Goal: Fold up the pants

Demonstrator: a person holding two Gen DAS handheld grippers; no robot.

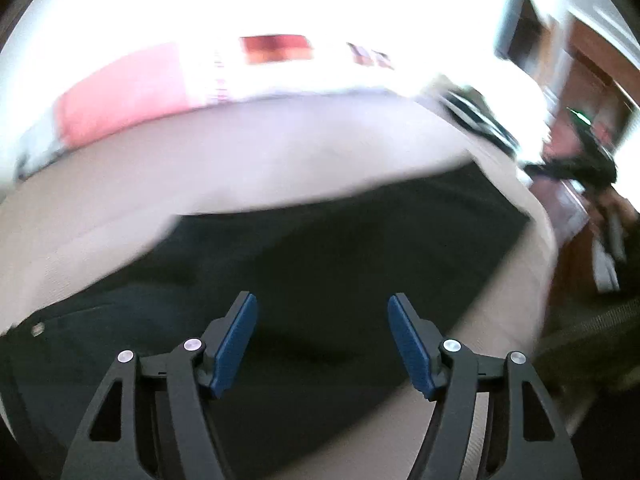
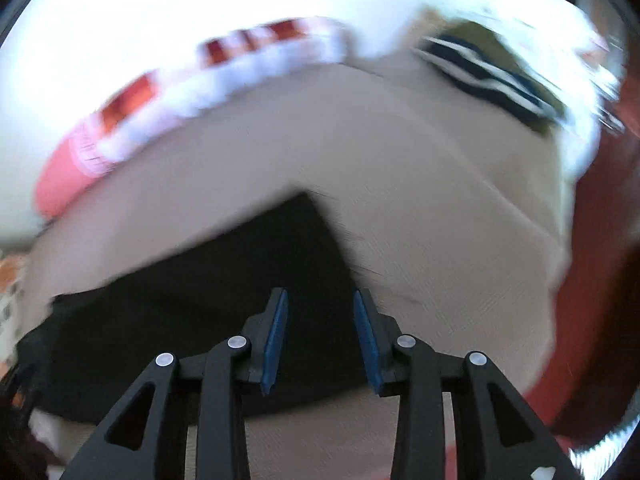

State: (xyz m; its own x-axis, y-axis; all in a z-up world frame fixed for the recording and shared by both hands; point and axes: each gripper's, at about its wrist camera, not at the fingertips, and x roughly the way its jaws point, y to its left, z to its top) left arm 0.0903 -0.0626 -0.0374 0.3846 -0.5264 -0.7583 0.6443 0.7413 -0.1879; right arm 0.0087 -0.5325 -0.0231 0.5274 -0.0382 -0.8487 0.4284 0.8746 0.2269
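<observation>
Blurred striped cloth beyond pants

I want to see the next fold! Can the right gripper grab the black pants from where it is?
Probably yes. The right gripper is open and empty, pointing down at the black pants lying on the beige cover. Nothing sits between them, though the picture is blurry.

Free room: bare beige bed cover beyond and right of the black pants. Obstacles: pink pillow at far left edge; striped dark cloth at far right corner.
</observation>
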